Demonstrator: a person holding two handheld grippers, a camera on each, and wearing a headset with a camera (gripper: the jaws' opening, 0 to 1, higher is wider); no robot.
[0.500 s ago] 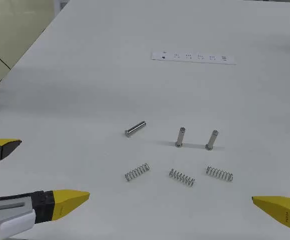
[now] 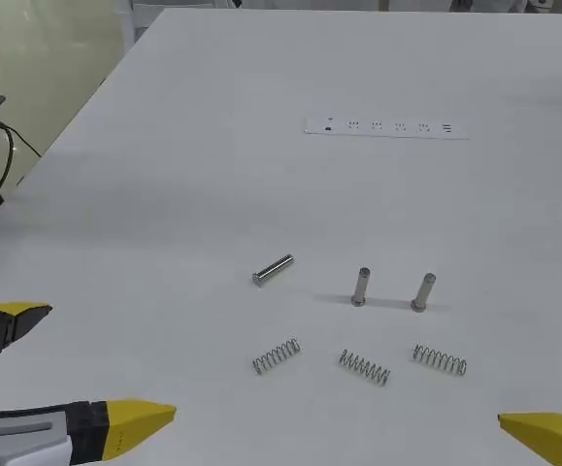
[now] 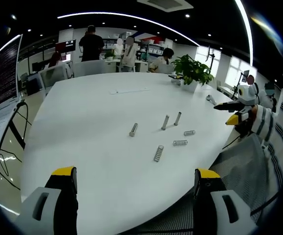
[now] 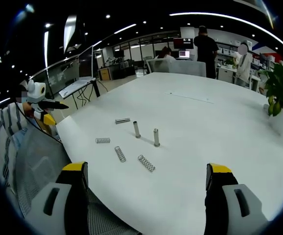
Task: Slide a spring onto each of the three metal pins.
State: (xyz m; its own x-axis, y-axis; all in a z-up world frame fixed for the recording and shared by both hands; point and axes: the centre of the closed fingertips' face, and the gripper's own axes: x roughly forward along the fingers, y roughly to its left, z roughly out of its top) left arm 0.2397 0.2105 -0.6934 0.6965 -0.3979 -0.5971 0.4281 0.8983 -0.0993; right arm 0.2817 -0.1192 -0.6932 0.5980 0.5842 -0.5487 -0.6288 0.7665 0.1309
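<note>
Left gripper view has the left tongs (image 3: 135, 172) spread wide on nothing; the right tongs (image 4: 147, 167), in the right gripper view, gape likewise. On the white counter (image 2: 213, 146), taking the lying pin (image 2: 273, 270) as the mark, three springs (image 2: 277, 355) (image 2: 364, 367) (image 2: 440, 360) lie in a row on its near side, and two upright pins (image 2: 361, 286) (image 2: 423, 290) stand to its right. That makes three pins, none threaded. The springs look light, squashy and apt to roll, so pinch softly across the coils near one end. The pins look stiff, smooth and easily tipped.
</note>
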